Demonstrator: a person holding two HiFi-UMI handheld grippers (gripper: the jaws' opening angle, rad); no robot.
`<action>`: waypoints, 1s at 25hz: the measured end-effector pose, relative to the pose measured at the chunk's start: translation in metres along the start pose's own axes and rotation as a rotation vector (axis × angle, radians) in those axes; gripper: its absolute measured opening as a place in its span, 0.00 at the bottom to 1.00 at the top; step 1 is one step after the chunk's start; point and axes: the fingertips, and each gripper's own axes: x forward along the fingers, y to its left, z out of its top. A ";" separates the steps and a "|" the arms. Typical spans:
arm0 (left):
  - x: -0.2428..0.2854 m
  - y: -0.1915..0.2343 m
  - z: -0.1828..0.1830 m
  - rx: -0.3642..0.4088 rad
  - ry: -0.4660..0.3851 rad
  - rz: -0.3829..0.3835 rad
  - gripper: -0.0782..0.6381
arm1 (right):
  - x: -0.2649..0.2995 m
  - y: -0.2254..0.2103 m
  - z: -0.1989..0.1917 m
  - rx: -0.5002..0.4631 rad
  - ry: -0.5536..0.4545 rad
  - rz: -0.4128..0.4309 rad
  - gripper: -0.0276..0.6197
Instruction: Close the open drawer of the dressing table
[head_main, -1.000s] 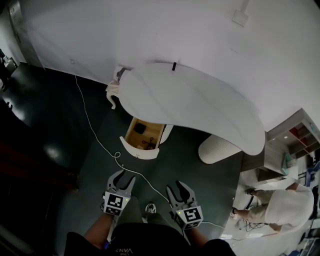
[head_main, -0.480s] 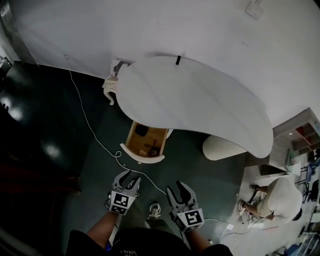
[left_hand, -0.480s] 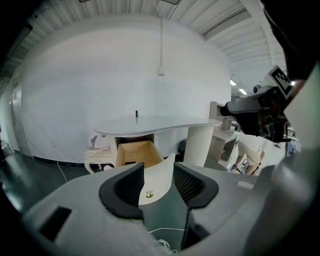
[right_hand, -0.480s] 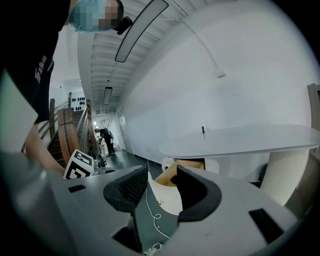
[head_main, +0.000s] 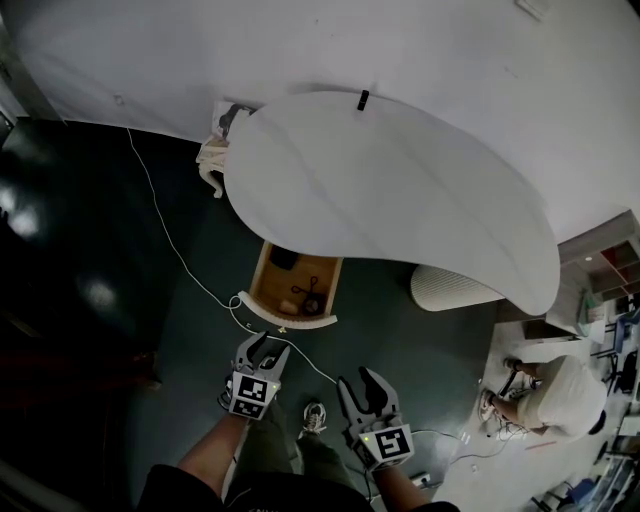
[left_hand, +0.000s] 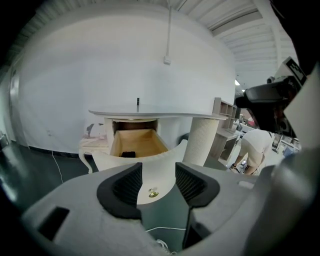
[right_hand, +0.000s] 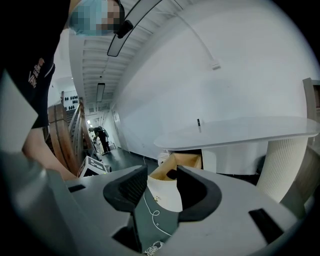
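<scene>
The dressing table (head_main: 390, 190) has a white curved top. Below its left part the drawer (head_main: 268, 285) stands pulled out, with a wooden inside, dark small items and a white curved front (head_main: 290, 320) that bears a small gold knob (left_hand: 153, 190). My left gripper (head_main: 265, 347) hovers just in front of that drawer front, apart from it; its jaws are opening and hold nothing. In the left gripper view the left gripper (left_hand: 158, 172) frames the drawer front (left_hand: 150, 167). My right gripper (head_main: 358, 380) is farther back and to the right, jaws opening, empty. In its own view the right gripper (right_hand: 162, 175) looks at the drawer (right_hand: 177, 162).
A white cable (head_main: 180, 255) runs over the dark floor past the drawer. A ribbed white cylinder (head_main: 450, 290) stands under the table's right part, and a small ornate side table (head_main: 212, 160) at its left end. A person (head_main: 560, 390) crouches at right near shelves (head_main: 610, 290).
Both grippers have moved forward toward the drawer, the left one more and lower, now close to the drawer front. Both pairs of jaws stand slightly wider.
</scene>
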 end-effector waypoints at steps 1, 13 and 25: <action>0.004 0.001 -0.002 -0.005 0.000 -0.001 0.39 | 0.001 -0.001 -0.002 0.002 0.003 -0.002 0.33; 0.029 0.012 -0.004 -0.035 -0.024 0.026 0.40 | 0.005 -0.010 -0.010 0.030 0.013 -0.020 0.33; 0.051 0.024 0.009 0.008 -0.020 0.039 0.38 | 0.016 -0.014 -0.012 0.043 0.022 -0.024 0.33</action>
